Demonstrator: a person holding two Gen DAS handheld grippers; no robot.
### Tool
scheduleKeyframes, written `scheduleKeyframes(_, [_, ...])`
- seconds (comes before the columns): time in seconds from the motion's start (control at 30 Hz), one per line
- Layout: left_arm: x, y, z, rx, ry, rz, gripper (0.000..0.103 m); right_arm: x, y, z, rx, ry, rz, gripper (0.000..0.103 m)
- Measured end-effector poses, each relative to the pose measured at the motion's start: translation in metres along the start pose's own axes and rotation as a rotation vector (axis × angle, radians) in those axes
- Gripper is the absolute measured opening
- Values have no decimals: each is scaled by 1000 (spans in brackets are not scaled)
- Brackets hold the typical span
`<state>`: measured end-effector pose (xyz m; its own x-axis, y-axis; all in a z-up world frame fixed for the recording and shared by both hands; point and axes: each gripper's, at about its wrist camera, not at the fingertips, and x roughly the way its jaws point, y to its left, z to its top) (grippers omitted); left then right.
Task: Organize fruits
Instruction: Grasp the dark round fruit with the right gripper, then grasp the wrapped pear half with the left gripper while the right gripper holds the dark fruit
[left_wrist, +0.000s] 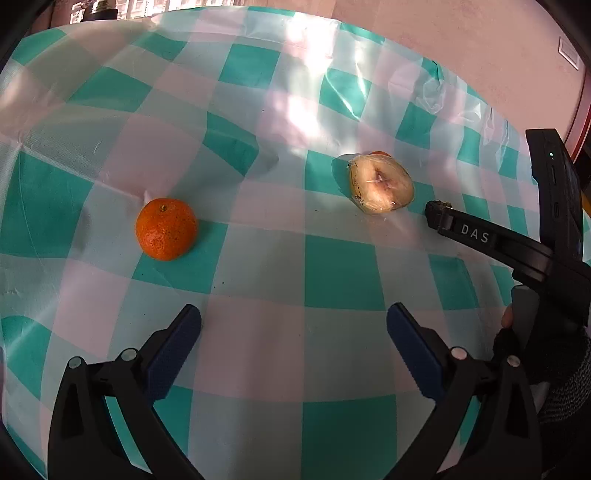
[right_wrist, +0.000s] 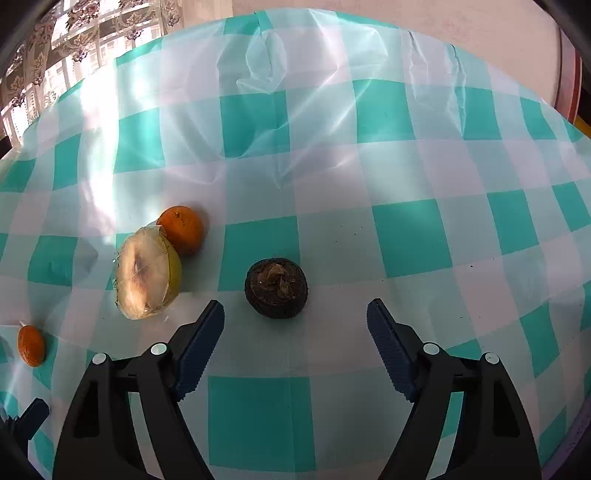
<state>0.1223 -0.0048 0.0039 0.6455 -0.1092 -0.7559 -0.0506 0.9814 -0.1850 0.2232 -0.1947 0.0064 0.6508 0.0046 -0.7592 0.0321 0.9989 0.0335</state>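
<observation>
On the teal-and-white checked cloth (left_wrist: 340, 273) lie an orange (left_wrist: 166, 229) at the left and a half fruit in plastic wrap (left_wrist: 382, 184) at the right, with a second orange (left_wrist: 380, 152) peeking out behind it. My left gripper (left_wrist: 293, 321) is open over bare cloth, short of both. In the right wrist view a dark round fruit (right_wrist: 276, 288) lies just ahead of my open right gripper (right_wrist: 295, 310), not between its pads. To its left are the wrapped half (right_wrist: 147, 273), an orange (right_wrist: 183, 229) and the other orange (right_wrist: 31, 345).
One of the right gripper's fingers (left_wrist: 465, 232) reaches in from the right beside the wrapped half, with a gloved hand (left_wrist: 554, 369) behind it. The cloth (right_wrist: 410, 236) is wrinkled and glaring toward the far edge. A wall and a curtained window (right_wrist: 74, 40) stand beyond.
</observation>
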Motion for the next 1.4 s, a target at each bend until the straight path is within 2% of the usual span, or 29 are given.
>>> scheduleKeyframes(0.07, [1, 1, 1, -7, 4, 5, 101, 10, 3, 7, -11, 25, -19, 66])
scheduleKeyframes(0.2, [1, 3, 0, -12, 1, 5, 101, 13, 7, 11, -30, 26, -20, 54])
scheduleKeyframes(0.27, [1, 2, 0, -12, 1, 6, 101, 11, 5, 10, -17, 20, -14, 39])
scheduleKeyframes(0.3, [1, 3, 0, -13, 1, 8, 101, 9, 1, 9, 2, 14, -4, 37])
scheduleKeyframes(0.43, [0, 1, -1, -5, 6, 24, 101, 7, -25, 7, 117, -5, 114, 37])
scheduleKeyframes(0.53, [1, 1, -1, -1, 8, 32, 101, 8, -54, 2, 251, -27, 251, 36])
scheduleKeyframes(0.57, [1, 1, -1, 0, 10, 34, 101, 8, -63, 0, 291, -38, 264, 36])
scheduleKeyframes(0.73, [6, -8, 3, 26, 37, 69, 101, 2, -68, 0, 300, -79, 274, 36])
scheduleKeyframes(0.83, [14, -18, 13, -5, 43, 8, 101, 3, -71, -3, 316, -97, 285, 36])
scheduleKeyframes(0.9, [25, -33, 26, 8, 47, -6, 101, -2, -75, -6, 323, -104, 285, 36])
scheduleKeyframes(1.0, [48, -53, 46, 21, 31, 44, 101, -5, -78, -6, 340, -123, 290, 36])
scheduleKeyframes(1.2, [83, -79, 80, 18, 36, 29, 101, -3, -75, -4, 337, -123, 291, 36])
scheduleKeyframes(1.3, [95, -87, 90, 27, 44, 76, 101, -4, -76, -5, 344, -132, 295, 36])
scheduleKeyframes(1.37, [98, -89, 94, 35, 43, 90, 99, -4, -74, -4, 340, -131, 297, 36])
scheduleKeyframes(1.4, [98, -90, 94, 32, 37, 94, 95, -3, -74, -3, 338, -131, 298, 36])
